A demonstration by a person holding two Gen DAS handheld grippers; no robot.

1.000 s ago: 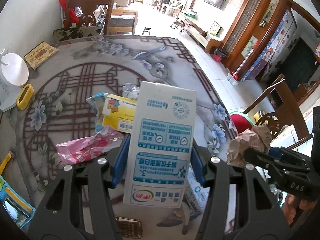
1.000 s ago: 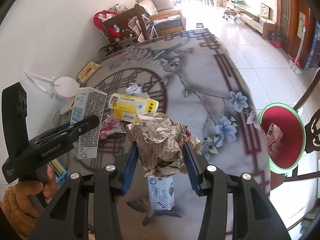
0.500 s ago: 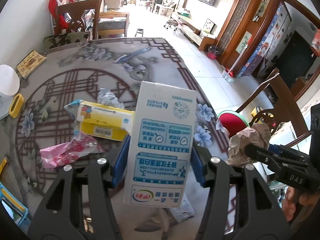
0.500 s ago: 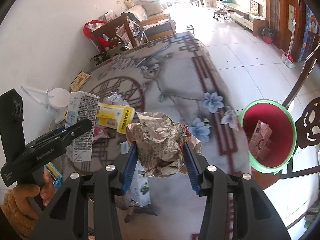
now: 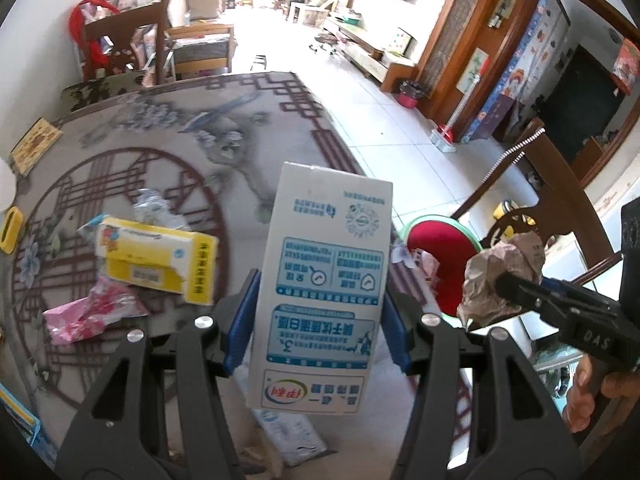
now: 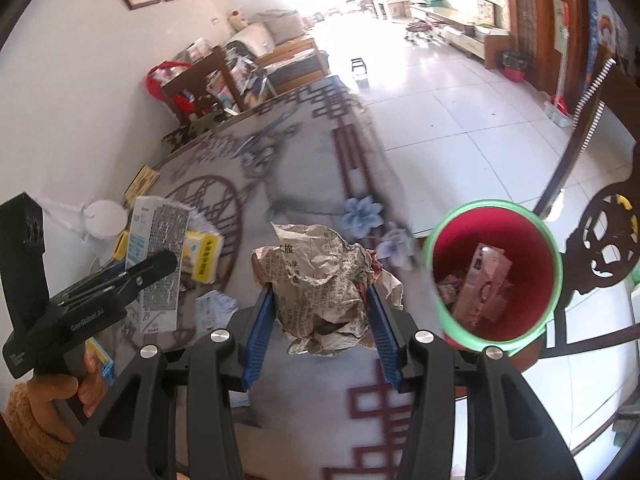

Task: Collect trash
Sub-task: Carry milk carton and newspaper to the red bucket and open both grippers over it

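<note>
My left gripper (image 5: 318,322) is shut on a white and blue milk carton (image 5: 324,288), held upright above the patterned table (image 5: 168,136). The same carton (image 6: 158,268) shows at the left of the right wrist view. My right gripper (image 6: 320,320) is shut on a crumpled newspaper ball (image 6: 320,280), which also appears at the right of the left wrist view as a paper ball (image 5: 500,276). A red bin with a green rim (image 6: 494,272) stands beside the table edge, to the right of the paper ball, with packaging inside. The bin (image 5: 436,248) lies just right of the carton.
On the table lie a yellow box (image 5: 156,260), a pink wrapper (image 5: 88,316), a clear crumpled wrapper (image 5: 152,208) and a flattened blue and white pack (image 6: 214,306). A carved wooden chair (image 6: 608,248) stands by the bin. Another chair (image 5: 120,44) is at the far end.
Both grippers have moved right across the table with their loads. The red bin has come nearer in both views, and the yellow box and pink wrapper have slid left.
</note>
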